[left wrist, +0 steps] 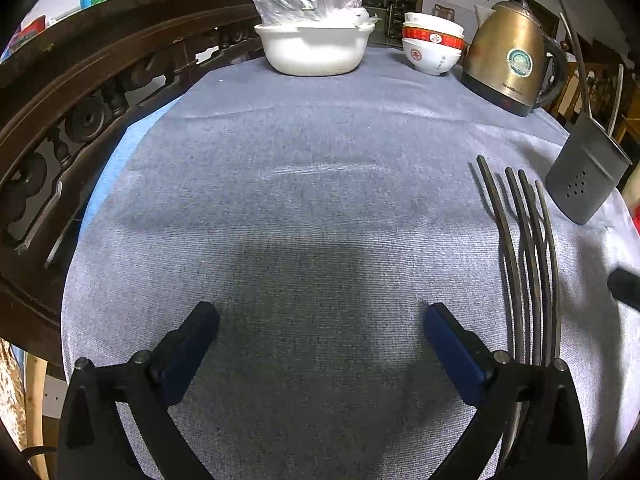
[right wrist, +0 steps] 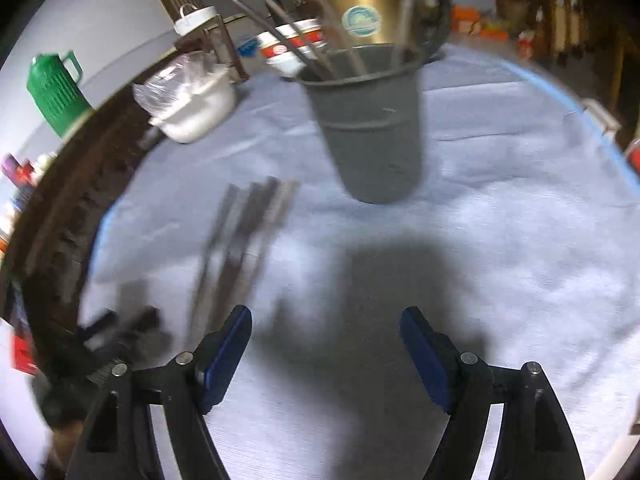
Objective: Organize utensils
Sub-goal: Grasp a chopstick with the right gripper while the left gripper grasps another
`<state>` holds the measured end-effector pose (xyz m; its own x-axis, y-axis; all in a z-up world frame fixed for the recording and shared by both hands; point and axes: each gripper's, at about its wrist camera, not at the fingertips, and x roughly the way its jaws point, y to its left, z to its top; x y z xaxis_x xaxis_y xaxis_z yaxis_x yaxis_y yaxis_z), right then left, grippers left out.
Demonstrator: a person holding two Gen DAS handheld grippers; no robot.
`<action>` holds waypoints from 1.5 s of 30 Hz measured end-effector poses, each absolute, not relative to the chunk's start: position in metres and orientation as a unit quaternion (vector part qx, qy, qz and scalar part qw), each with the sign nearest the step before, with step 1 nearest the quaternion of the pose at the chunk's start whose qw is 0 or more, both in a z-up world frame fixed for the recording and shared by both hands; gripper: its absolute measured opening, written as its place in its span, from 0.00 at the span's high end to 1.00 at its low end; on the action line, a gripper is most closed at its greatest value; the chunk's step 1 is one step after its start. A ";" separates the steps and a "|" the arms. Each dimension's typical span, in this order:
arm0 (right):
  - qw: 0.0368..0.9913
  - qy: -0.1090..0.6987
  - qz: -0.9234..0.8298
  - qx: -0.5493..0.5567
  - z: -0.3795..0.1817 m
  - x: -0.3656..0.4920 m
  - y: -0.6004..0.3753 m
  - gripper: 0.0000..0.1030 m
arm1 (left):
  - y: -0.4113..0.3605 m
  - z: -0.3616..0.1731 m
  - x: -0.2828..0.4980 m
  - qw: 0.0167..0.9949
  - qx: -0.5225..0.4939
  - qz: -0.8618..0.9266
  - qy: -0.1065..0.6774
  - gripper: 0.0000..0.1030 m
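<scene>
- Setting: round counter (left wrist: 304, 208) under a blue-grey ribbed cloth; a dark carved wooden rail runs along its 9 o'clock edge.
- Task items, loose: a bundle of long dark metal chopsticks (left wrist: 524, 264), lying side by side on the cloth at 3 o'clock in the left wrist view, tips fanned toward 12. The right wrist view shows the same bundle (right wrist: 240, 240), blurred, at 10 o'clock ahead of the right tongs.
- Task items, stowed: several thin metal sticks stand upright in a dark grey perforated plastic utensil holder (right wrist: 372, 128), at 12 o'clock in the right view and near the far end of the bundle.
- Left tongs (left wrist: 322, 332): spread wide, nothing between the pads, over bare cloth; the bundle lies just outside the right-hand pad.
- Right tongs (right wrist: 326, 340): parted, empty, over their own shadow on the cloth.
- Bystanders at 12 o'clock: white ceramic pot (left wrist: 316, 48) topped with a clear plastic bag, stacked red-and-white bowls (left wrist: 432, 46), brass-coloured electric kettle (left wrist: 510, 60).
- Step in hand, by judgement: between picks; some sticks are housed, the bundle awaits collection.
- Next move calls for: one pair of tongs shifting sideways over the bundle, closing across its middle, then tipping it upright into the holder.
</scene>
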<state>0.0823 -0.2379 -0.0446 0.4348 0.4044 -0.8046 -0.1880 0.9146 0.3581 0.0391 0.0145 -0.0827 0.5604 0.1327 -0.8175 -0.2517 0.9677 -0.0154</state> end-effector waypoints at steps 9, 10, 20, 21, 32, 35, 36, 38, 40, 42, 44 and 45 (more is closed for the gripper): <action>0.803 0.553 0.179 0.131 -0.058 0.130 -0.193 0.63 | 0.016 -0.083 0.038 0.882 -0.065 0.104 0.455 0.00; 0.798 0.564 0.173 0.123 -0.063 0.132 -0.188 0.68 | 0.017 -0.084 0.038 0.882 -0.065 0.104 0.455 0.00; 0.780 0.591 0.180 0.095 -0.068 0.138 -0.195 0.89 | 0.016 -0.084 0.039 0.881 -0.064 0.109 0.456 0.00; 0.778 0.593 0.185 0.097 -0.067 0.139 -0.195 0.88 | 0.015 -0.083 0.040 0.881 -0.064 0.110 0.457 0.00; 0.772 0.593 0.223 0.047 -0.065 0.137 -0.192 0.90 | -0.001 -0.047 0.071 0.862 -0.113 0.060 0.490 0.00; 0.770 0.592 0.231 0.051 -0.066 0.134 -0.197 0.90 | -0.020 -0.044 0.090 0.856 -0.079 0.056 0.507 0.02; 0.770 0.592 0.233 0.052 -0.066 0.132 -0.199 0.90 | -0.024 -0.045 0.095 0.852 -0.070 0.053 0.516 0.10; 0.769 0.591 0.238 0.055 -0.066 0.131 -0.202 0.90 | -0.035 -0.051 0.107 0.838 -0.062 0.042 0.540 0.27; 0.768 0.590 0.242 0.063 -0.066 0.131 -0.203 0.90 | -0.040 -0.056 0.112 0.827 -0.064 0.033 0.558 0.33; 0.767 0.589 0.245 0.066 -0.067 0.130 -0.206 0.91 | -0.045 -0.059 0.115 0.823 -0.064 0.030 0.563 0.34; 0.766 0.589 0.250 0.067 -0.068 0.130 -0.207 0.91 | -0.048 -0.061 0.116 0.819 -0.062 0.025 0.570 0.34; 0.765 0.589 0.251 0.067 -0.067 0.129 -0.210 0.91 | -0.050 -0.062 0.116 0.815 -0.063 0.022 0.575 0.36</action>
<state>0.1287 -0.2096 -0.0674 0.1806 0.4629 -0.8678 -0.3053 0.8651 0.3979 0.1162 -0.0502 -0.0621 0.3374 -0.0369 -0.9406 -0.1073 0.9912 -0.0773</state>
